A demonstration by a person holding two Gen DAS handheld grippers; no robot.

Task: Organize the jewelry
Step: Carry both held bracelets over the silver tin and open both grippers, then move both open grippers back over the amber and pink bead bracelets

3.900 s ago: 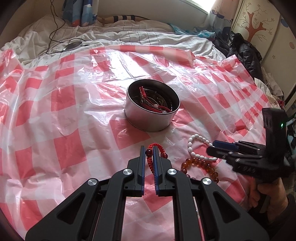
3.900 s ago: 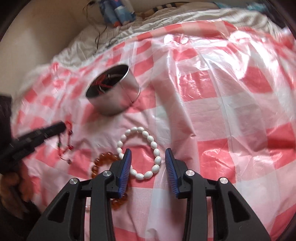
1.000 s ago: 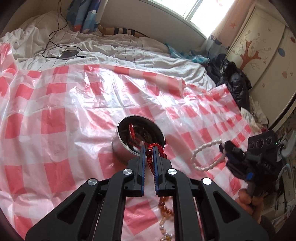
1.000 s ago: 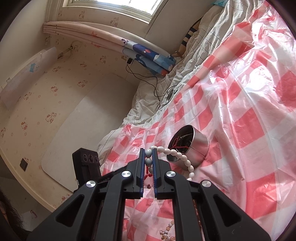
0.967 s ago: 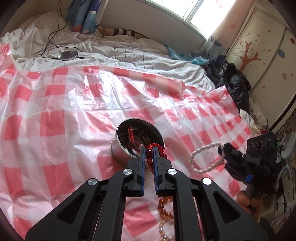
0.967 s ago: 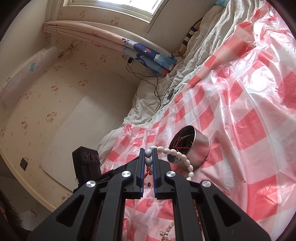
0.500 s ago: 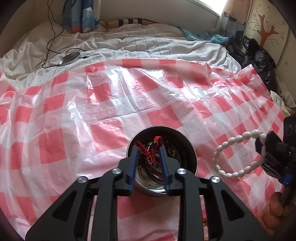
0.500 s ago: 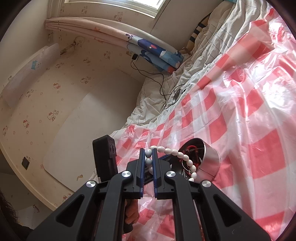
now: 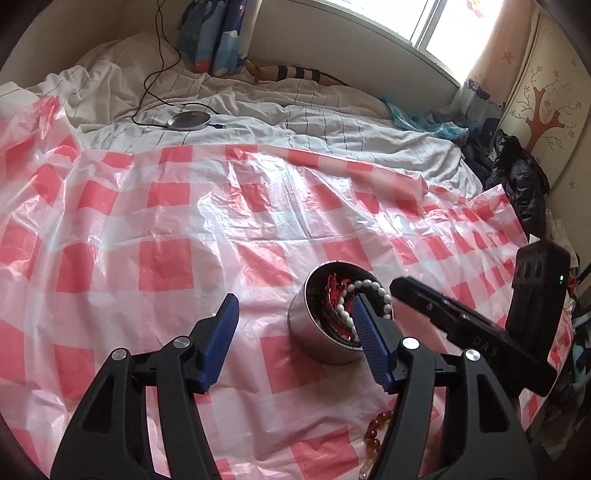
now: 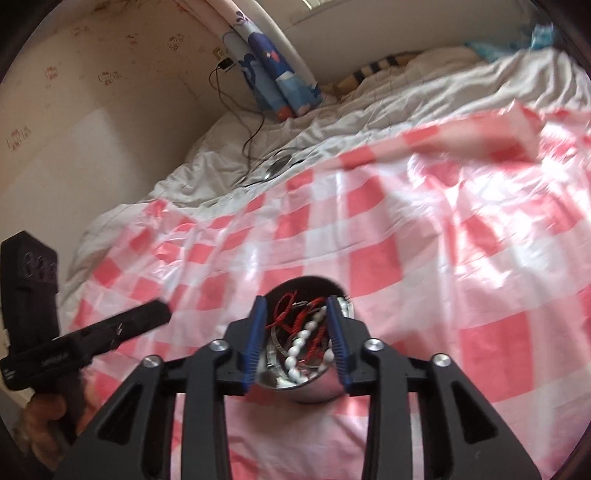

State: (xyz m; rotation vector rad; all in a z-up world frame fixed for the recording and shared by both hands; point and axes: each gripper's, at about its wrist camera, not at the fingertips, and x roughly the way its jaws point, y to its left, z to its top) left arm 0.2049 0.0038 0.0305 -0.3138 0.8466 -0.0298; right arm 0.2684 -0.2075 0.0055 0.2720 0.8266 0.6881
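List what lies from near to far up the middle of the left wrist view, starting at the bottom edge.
Amber bead bracelet → metal tin holding the white bead bracelet and red cord jewelry → red-checked plastic sheet → white striped bedding → window.

Tin mouth blocked, cloth to the left open

Your right gripper [image 10: 297, 334] hangs over the tin [image 9: 314, 341], blocking its mouth; left of it the checked sheet [image 9: 166, 240] lies bare, amber beads [image 9: 376, 430] nearer you.
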